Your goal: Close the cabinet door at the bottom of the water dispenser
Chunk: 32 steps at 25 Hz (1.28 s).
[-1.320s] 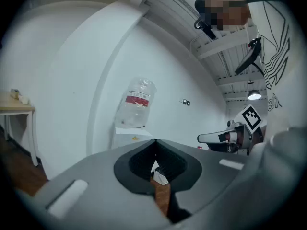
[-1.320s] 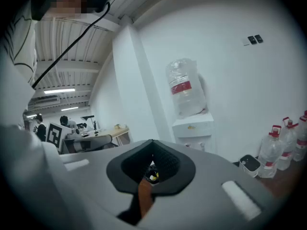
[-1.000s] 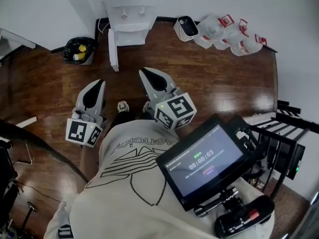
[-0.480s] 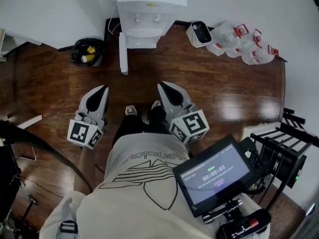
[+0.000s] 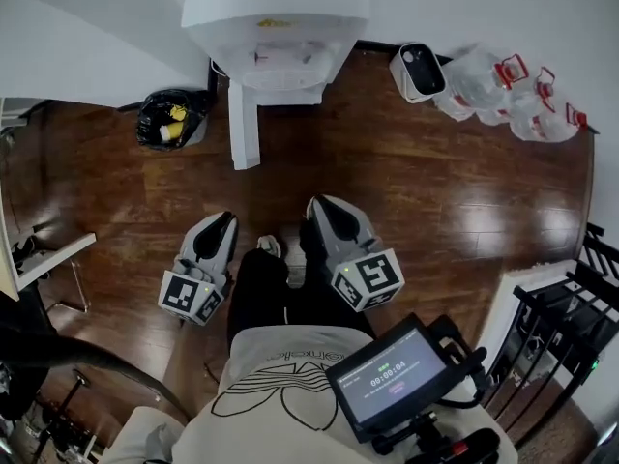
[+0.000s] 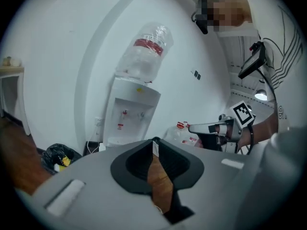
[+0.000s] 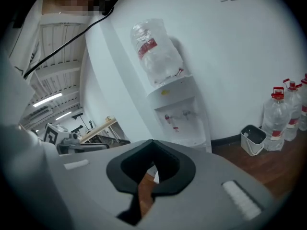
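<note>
The water dispenser (image 5: 276, 27) is seen against the wall at the top of the head view. Its bottom cabinet door (image 5: 244, 124) is swung fully out, edge-on toward the person over the wooden floor (image 5: 406, 182). The left gripper (image 5: 225, 220) and right gripper (image 5: 317, 205) are held low over the floor, well apart from the door. In each gripper view the fingers are seen pressed together with nothing between them; only floor shows through the slit behind the tips.

The closing is judged not yet begun, as the door must first be reached and pushed on its left face. With the fingers closed to a narrow tip, a slip off the smooth panel is to be feared if contact is made near the edge or at a slant. If too much force is used, the door could be slammed and bounce back open, or the dispenser could be rocked, loaded as it is with a bottle (image 6: 144, 51) on top. The black-bagged bin (image 5: 166, 119), near the door on its left, could be knocked if the approach is made from that side
</note>
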Each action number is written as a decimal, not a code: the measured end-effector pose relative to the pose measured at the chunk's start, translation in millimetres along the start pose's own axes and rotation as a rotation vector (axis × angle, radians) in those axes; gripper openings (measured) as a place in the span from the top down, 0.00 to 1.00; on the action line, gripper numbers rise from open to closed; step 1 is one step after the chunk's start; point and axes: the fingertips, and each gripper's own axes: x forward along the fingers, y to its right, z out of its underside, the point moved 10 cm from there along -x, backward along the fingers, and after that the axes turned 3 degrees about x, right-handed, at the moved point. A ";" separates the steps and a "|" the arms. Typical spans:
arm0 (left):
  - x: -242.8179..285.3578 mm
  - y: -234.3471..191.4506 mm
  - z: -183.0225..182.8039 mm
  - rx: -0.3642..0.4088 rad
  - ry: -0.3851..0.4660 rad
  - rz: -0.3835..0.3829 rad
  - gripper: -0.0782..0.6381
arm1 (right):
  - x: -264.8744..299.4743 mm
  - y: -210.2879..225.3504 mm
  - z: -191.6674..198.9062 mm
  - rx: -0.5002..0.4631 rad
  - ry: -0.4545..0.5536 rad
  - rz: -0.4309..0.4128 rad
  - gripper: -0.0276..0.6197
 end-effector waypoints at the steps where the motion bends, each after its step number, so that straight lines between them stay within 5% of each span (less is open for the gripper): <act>1: 7.9 -0.8 10.2 0.010 0.001 0.016 0.81 | 5.0 10.7 6.0 -0.002 0.015 0.004 0.95; 6: 31.0 -21.1 90.2 0.022 -0.009 0.038 0.81 | 16.7 65.1 63.2 -0.010 0.063 0.084 0.95; 11: 48.3 -56.3 165.9 0.111 -0.030 0.008 0.81 | 21.5 102.9 118.2 -0.069 0.114 0.171 0.95; 17: 62.2 -90.5 207.9 0.107 0.144 -0.108 0.86 | 32.6 127.9 172.2 -0.142 0.129 0.232 0.95; 21: 77.4 -93.2 226.2 0.142 0.238 -0.111 0.87 | 45.0 142.1 197.2 -0.166 0.197 0.226 0.95; 25: 107.7 -96.8 267.7 0.164 0.191 -0.092 0.87 | 47.1 163.6 210.0 -0.124 0.269 0.209 0.95; 32: 131.6 -161.8 342.6 0.142 0.125 -0.285 0.87 | 40.0 194.1 227.8 -0.177 0.328 0.117 0.95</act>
